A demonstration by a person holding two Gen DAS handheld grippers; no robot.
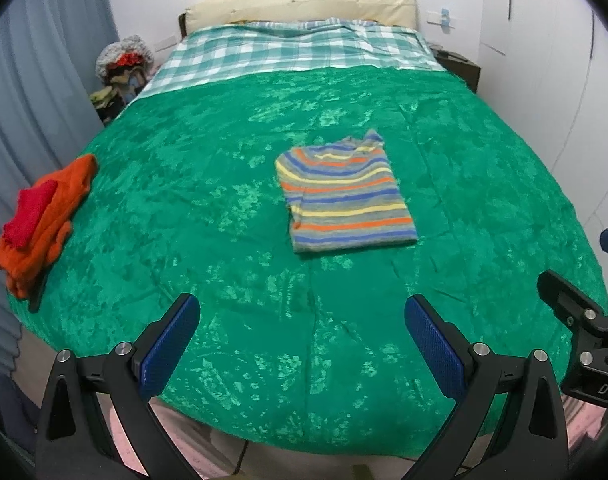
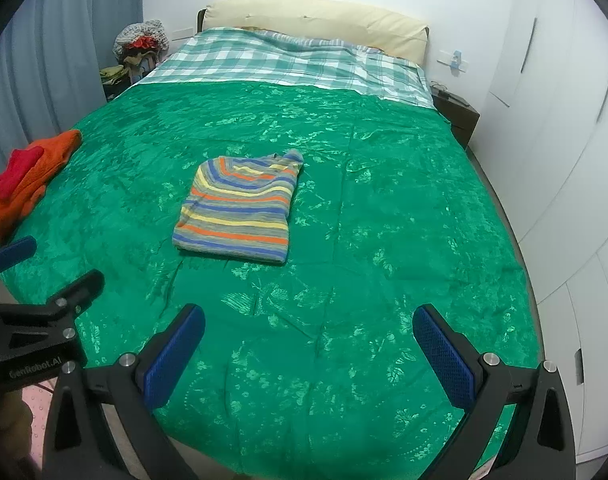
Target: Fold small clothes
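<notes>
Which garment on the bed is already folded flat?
The striped sweater mid-bed is a neat rectangle; the orange garment and the red garment on it lie bunched at the left edge.

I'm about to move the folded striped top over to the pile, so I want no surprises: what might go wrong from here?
1. The striped top is only loosely folded, its neck end bunched; lifting it by one edge would probably undo the fold.
2. The green bedspread is wrinkled; the jaws of the left gripper or right gripper may pinch it too.
3. The orange and red pile lies at the bed's edge and might slide off.
</notes>
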